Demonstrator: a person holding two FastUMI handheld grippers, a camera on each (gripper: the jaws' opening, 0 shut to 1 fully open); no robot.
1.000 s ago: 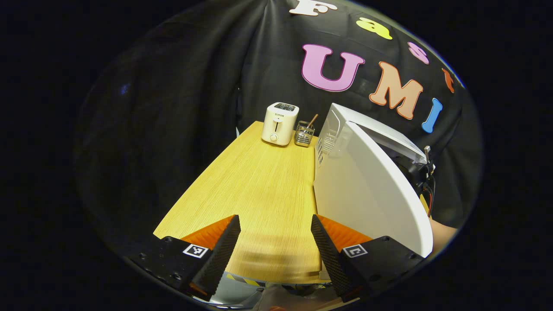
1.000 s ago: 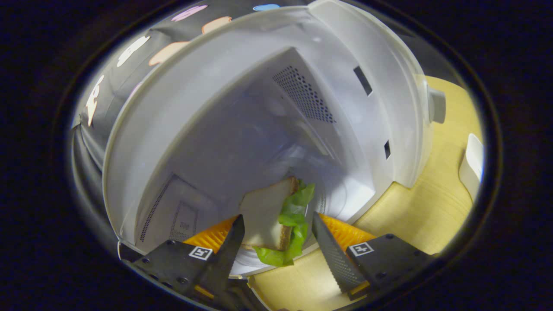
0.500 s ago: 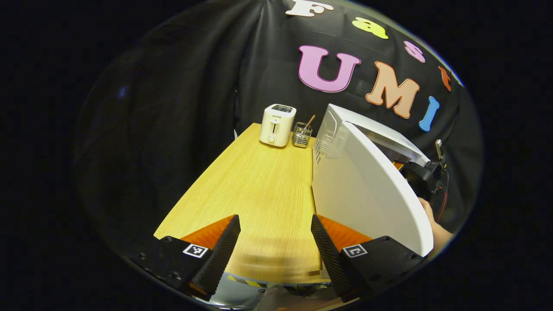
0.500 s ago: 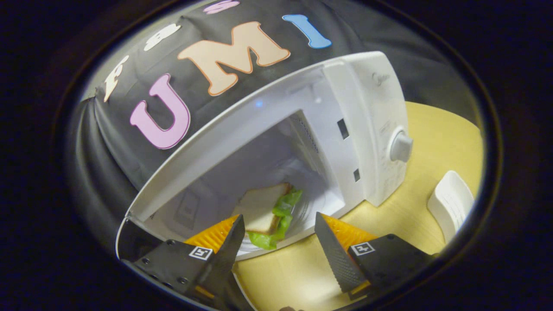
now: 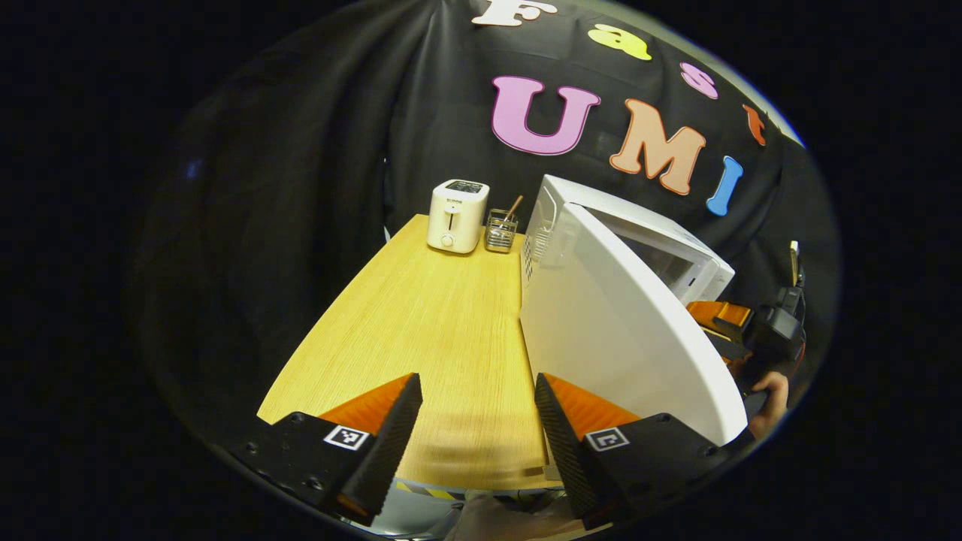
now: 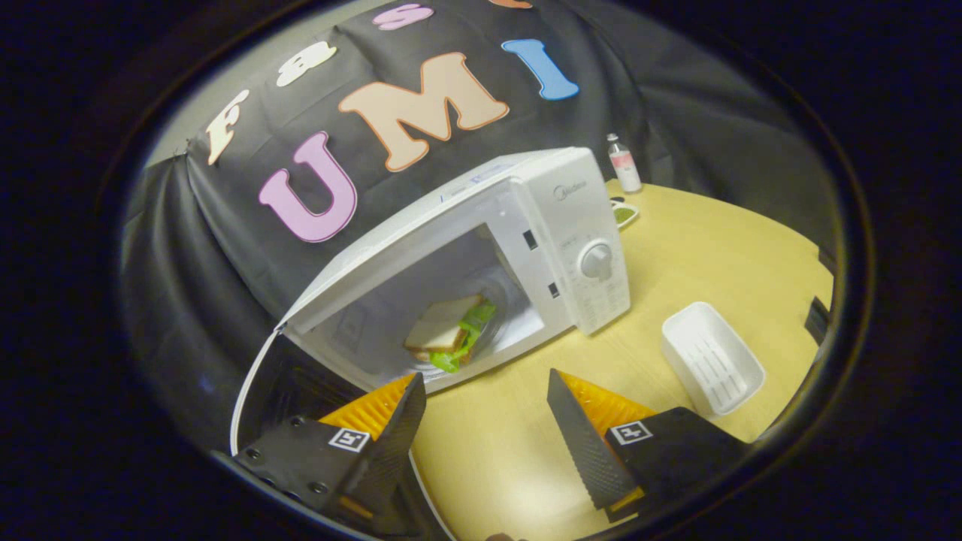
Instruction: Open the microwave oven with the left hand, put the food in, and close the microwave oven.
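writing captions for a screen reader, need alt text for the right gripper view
A white microwave oven stands open on a wooden table with a lettuce sandwich inside. The open right gripper hangs in front, a white plastic tray to its right.

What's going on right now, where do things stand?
Both claws, left and right, open and empty. Sandwich inside the microwave; door wide open, closing not yet done. Nothing seen blocking the door.

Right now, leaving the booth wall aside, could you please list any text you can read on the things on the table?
No text here reads clearly enough to quote.
microwave: brand mark and dial markings, too blurred.
toaster: front mark, too small.
bottle: label, too small.
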